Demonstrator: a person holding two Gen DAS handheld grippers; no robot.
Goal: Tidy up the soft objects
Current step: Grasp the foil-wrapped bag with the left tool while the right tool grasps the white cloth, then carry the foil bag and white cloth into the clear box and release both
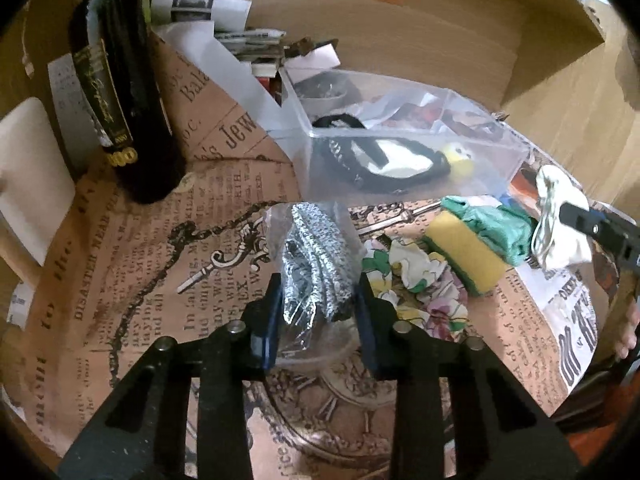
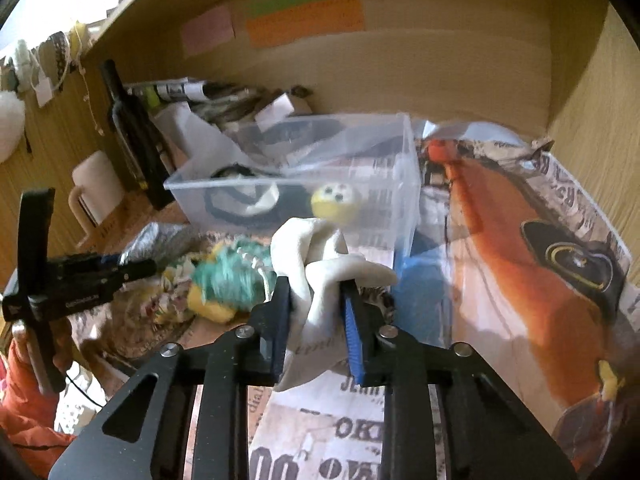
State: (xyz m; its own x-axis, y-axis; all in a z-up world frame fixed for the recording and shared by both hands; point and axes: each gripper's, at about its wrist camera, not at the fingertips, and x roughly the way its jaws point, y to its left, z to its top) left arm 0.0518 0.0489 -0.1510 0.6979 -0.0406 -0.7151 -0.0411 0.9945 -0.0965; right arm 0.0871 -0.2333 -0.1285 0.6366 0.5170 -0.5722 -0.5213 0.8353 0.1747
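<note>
Left gripper [image 1: 318, 304] pinches a bagged scrubber [image 1: 316, 256]; right gripper [image 2: 316, 320] pinches a white cloth [image 2: 320, 276] by the bin [image 2: 404, 184].

The dark bottle [image 1: 120, 92] loses its neck at the top edge of the left wrist view. Inside the clear bin [image 1: 400, 152], the black-and-white soft toy [image 1: 384, 160] sits hazy behind the plastic wall. The green fuzzy item [image 2: 232, 276] smears with blur, its shape unreadable.
</note>
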